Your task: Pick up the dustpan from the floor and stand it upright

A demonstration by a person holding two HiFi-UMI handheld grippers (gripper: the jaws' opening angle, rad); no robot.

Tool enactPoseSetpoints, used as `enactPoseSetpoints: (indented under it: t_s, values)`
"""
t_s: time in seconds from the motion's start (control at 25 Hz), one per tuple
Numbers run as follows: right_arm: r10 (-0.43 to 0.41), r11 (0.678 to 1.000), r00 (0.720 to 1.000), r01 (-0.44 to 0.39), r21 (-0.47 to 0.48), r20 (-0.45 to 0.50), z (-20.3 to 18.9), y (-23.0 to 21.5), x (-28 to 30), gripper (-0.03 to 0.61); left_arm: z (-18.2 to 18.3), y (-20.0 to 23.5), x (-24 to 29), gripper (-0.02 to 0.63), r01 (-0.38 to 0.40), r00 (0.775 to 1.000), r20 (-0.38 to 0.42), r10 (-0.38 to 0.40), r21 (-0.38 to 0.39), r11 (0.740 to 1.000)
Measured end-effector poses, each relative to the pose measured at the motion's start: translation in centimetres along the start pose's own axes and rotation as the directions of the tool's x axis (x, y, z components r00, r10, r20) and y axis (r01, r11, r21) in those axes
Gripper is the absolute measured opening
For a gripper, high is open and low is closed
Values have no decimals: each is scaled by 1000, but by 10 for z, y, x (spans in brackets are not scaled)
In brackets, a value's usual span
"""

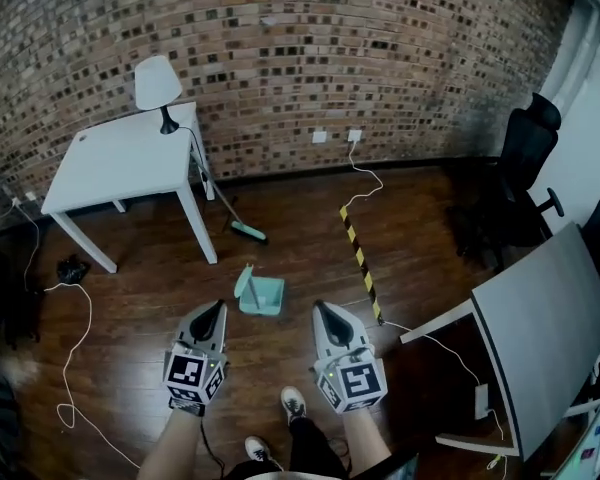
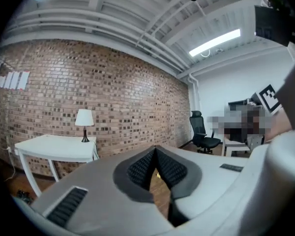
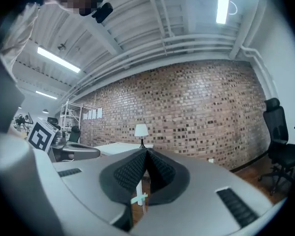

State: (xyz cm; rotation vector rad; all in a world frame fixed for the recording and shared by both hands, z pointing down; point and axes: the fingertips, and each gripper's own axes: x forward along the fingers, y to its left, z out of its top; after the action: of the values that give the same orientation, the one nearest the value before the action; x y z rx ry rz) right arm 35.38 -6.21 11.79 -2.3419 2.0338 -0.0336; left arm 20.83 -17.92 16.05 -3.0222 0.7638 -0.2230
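Though not yet gripped, logged teal dustpan [image 1: 264, 296] on the wood floor [image 1: 300, 208], between and just ahead of both gripper noses, handle [image 1: 243, 280] toward the left side; cannot tell if flat or partly propped. Judged pick-up not begun. Noted left gripper [image 1: 216, 310] pressed together, empty; right gripper [image 1: 322, 313] likewise pinched shut on nothing, both held high and near level. To do well: spread one pair of jaws first, drop onto the handle, pinch near its root, tip pan onto its rear edge, steady with other gripper. Beyond: teal broom [image 1: 246, 230] against white side table [image 1: 120, 158], lamp [image 1: 157, 83], striped floor strip [image 1: 360, 258] to the right
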Motion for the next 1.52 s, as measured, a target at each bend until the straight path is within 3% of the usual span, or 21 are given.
enactPoseSetpoints:
  t_s: [0.12,0.28,0.52,0.84,1.04,1.28,1.52]
  values:
    - [13,999,999,-12,-32,45,35,35,-31,-12,31,-16,-49,2,17,998,53,-19,40,999]
    - [39,997,997,-35,-66,72,63,63,-76,-12,58,-26,-109,2,4,995,97,-4,6,1000]
    - [83,996,994,-80,-42,71,83,84,-134,-12,86,-22,-197,0,-92,986,139,88,27,995]
    - [70,997,992,-65,-52,102,101,76,-152,-12,74,-16,-227,2,-153,976,147,161,-69,986]
    - [42,998,994,-37,-53,97,103,65,-160,-12,84,-23,-223,2,-136,975,172,142,-50,990]
    - [26,997,996,-20,-69,86,105,81,-167,-12,85,-20,-239,2,-137,977,168,130,26,990]
    - [-19,999,996,23,-44,82,105,94,-192,-12,73,-32,-263,2,-105,984,144,102,13,994]
